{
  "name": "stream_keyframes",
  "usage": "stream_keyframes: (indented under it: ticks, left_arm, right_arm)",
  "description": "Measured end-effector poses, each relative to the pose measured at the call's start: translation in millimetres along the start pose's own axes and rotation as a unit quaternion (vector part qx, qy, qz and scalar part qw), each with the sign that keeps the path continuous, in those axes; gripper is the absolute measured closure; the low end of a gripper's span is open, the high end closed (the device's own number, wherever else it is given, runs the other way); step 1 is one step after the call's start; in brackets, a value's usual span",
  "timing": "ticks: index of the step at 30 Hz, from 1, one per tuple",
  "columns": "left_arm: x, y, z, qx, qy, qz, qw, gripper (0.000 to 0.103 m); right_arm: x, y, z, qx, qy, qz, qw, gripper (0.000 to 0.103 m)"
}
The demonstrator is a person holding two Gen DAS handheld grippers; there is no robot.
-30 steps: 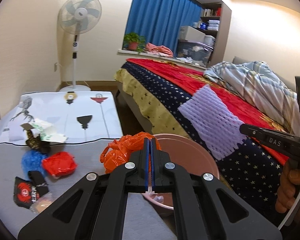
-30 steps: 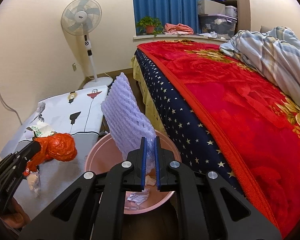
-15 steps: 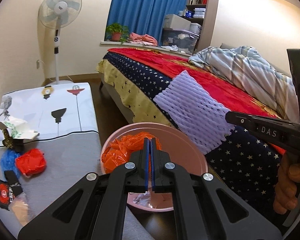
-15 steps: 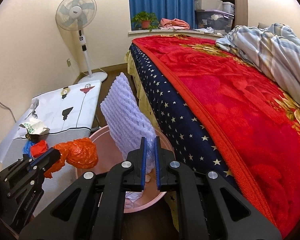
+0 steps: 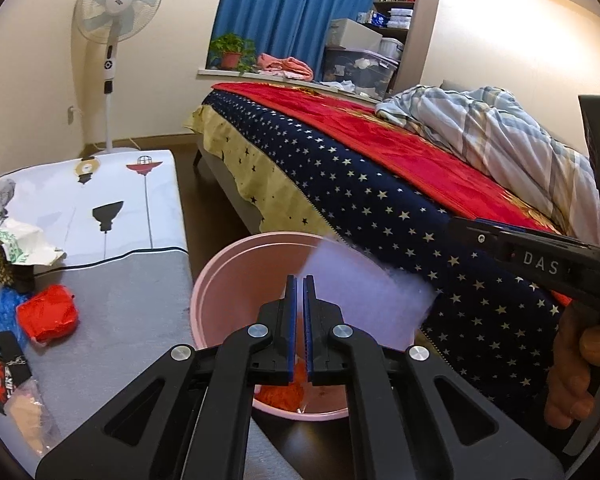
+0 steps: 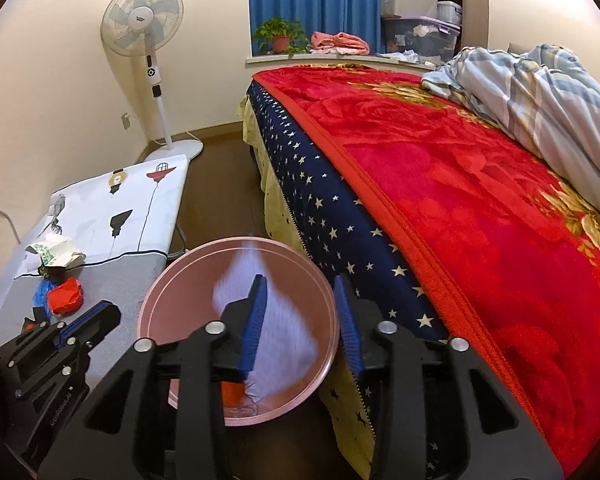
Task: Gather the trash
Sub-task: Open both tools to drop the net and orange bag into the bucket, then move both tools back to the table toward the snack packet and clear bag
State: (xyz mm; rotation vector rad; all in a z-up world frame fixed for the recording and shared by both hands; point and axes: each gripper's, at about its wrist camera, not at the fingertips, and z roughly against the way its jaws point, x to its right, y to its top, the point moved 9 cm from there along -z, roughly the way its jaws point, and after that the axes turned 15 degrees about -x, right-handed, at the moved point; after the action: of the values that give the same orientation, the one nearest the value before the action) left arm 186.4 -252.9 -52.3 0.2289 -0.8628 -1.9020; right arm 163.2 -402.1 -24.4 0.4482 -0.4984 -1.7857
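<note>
Progress partial: orange bag (image 5: 278,390) and foam sheet (image 6: 276,320) in pink bin (image 5: 220,280). Left tongs (image 5: 300,328) pressed together, empty; right tongs (image 6: 300,324) spreading, sheet loose between them. Red wad (image 5: 48,312), blue scrap (image 5: 0,308), and paper (image 5: 20,240) remain on left table (image 5: 140,280).

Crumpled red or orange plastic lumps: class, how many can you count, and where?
2: one red lump on the table, one orange lump inside the pink bin. Others may be hidden.

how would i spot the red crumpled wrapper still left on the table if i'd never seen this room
Find the low table with the grey and white printed cover, left of the pink bucket by the bed. On the grey part sits a small cluster of litter. The red crumpled wrapper is the bright glossy red lump there, beside a fuzzy blue scrap and nearer than the white crumpled paper.
</note>
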Motion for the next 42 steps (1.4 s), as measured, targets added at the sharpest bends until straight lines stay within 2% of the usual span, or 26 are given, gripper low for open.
stream_keyframes:
  ticks: [8, 19, 28, 42]
  left_arm:
    - [-25.3, -3.7, 19.2, 0.012, 0.027, 0.02, 0.9994, 0.1]
    - [-84.4, -19.4, 61.8, 0.028, 0.09, 0.065, 0.9934, 0.1]
    - [-148.1, -51.7, 92.2, 0.027, 0.147, 0.115, 0.9822, 0.1]
    - [-231.4, -103.4, 101.6, 0.005, 0.203, 0.196, 0.9593, 0.1]
  right_arm:
    - [-14.3, 1.0, 7.6, 0.017, 0.017, 0.019, 1.0, 0.066]
    - [-74.3, -7.6, 33.0, 0.054, 0.061, 0.075, 0.994, 0.066]
    - [-145.9, -31.5, 34.6, 0.052, 0.125, 0.109, 0.985, 0.066]
    - [-263.2, -89.2, 1.4, -0.002, 0.225, 0.167, 0.96, 0.067]
